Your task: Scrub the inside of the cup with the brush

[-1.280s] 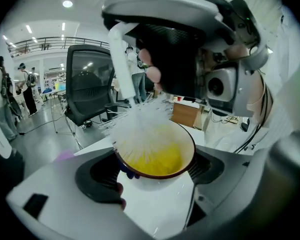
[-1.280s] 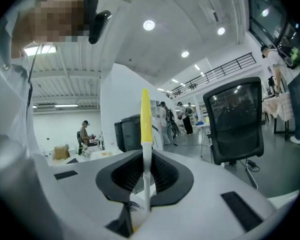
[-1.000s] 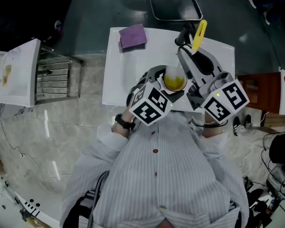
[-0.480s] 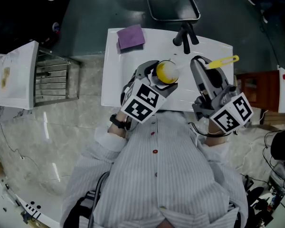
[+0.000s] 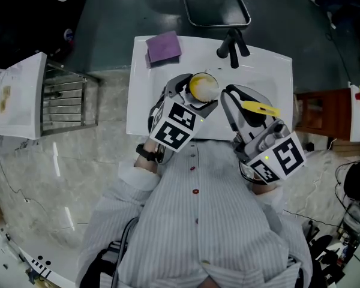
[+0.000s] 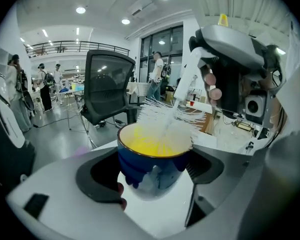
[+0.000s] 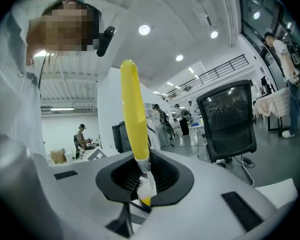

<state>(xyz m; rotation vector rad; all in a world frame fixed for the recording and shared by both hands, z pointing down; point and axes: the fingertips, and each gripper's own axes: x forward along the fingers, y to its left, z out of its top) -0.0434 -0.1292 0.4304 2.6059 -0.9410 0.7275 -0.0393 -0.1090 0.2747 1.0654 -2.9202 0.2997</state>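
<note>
1. At the near edge of the white surface, close to our chest, we hold a gripper in each hand, each carrying a cube with square black-and-white markers.
2. Our left gripper is closed around the cup, with one dark jaw pad pressed on each side of its wall.
3. We see that the cup is blue outside and bright yellow inside, with its mouth open upward. It sits over the middle of the surface, but we cannot tell whether its base touches it.
4. Our right gripper sits just right of the cup. Its jaws are narrowed onto the brush, pinching it low on its yellow handle where the handle meets a white stem.
5. Seen from the right gripper view, the yellow handle stands up out of the jaws toward us.
6. Seen from the left gripper view, the white stem slants down from the right gripper, and the white bristles spread across the cup's mouth and reach into its yellow inside.
7. On the far left corner of the surface lies a purple cloth, well apart from the cup.
8. Left of the surface stands a wire rack.
9. Beyond the far edge of the surface we see a black office chair.
</note>
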